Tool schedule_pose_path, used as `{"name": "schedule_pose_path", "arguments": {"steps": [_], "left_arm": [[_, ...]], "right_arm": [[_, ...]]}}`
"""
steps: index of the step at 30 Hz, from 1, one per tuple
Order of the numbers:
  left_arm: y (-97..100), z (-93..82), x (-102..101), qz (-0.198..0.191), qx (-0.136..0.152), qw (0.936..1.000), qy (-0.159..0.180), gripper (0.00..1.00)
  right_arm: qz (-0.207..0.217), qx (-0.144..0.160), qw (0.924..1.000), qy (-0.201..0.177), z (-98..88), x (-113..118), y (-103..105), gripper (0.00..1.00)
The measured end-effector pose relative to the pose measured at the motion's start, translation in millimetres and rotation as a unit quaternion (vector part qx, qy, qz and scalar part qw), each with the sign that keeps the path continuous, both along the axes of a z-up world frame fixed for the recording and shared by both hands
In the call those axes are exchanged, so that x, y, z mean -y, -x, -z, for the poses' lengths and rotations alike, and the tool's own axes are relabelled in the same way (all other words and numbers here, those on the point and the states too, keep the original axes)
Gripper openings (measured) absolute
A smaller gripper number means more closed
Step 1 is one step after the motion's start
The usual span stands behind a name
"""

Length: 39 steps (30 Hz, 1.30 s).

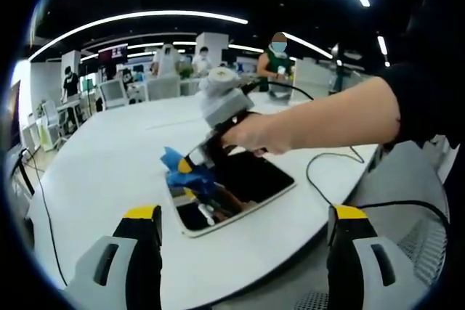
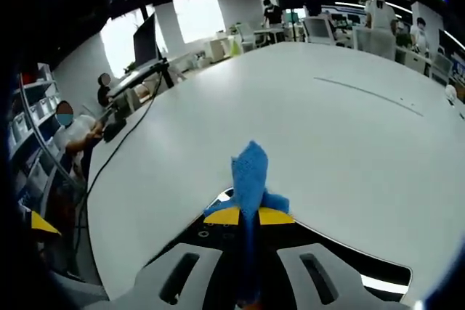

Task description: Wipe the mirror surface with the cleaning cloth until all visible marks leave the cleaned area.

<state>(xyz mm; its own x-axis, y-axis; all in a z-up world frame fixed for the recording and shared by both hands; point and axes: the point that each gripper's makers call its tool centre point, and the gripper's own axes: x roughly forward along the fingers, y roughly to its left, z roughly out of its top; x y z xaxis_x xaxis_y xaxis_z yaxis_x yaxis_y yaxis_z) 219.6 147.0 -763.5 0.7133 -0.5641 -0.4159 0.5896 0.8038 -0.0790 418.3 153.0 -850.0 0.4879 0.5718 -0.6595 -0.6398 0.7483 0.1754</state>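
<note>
- Mirror (image 1: 240,190): in the left gripper view we see it lying flat on the white table (image 1: 116,157), ahead of and between the left gripper's (image 1: 247,226) yellow-tipped jaws, which stand wide apart with nothing in them.
- That view also shows us the right gripper (image 1: 190,167), held in a person's hand (image 1: 254,134), tip down on the mirror's far corner.
- The right gripper view gives what the other cannot: the jaws of the right gripper (image 2: 247,217) are pressed together on the blue cleaning cloth (image 2: 251,176), which stands up beyond the tips, with the mirror's dark glass (image 2: 341,255) just beneath.
- The mirror has a pale frame and dark reflective glass; we cannot tell whether marks are on it.
</note>
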Motion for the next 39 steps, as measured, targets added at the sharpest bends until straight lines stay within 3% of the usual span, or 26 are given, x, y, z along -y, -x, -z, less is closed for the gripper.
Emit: {"name": "schedule_pose_path", "arguments": {"steps": [34,39], "left_arm": [[2.0,2.1,1.6,0.008,-0.005,1.0,-0.003,0.95],[2.1,2.0,2.1,0.008,-0.004,1.0,-0.002,0.95]], "right_arm": [[0.011,-0.005,0.9999,-0.003,-2.4,6.9,4.1,0.01],[-0.005,0.005,0.9999,0.012,-1.8,7.4,9.0,0.01]]}}
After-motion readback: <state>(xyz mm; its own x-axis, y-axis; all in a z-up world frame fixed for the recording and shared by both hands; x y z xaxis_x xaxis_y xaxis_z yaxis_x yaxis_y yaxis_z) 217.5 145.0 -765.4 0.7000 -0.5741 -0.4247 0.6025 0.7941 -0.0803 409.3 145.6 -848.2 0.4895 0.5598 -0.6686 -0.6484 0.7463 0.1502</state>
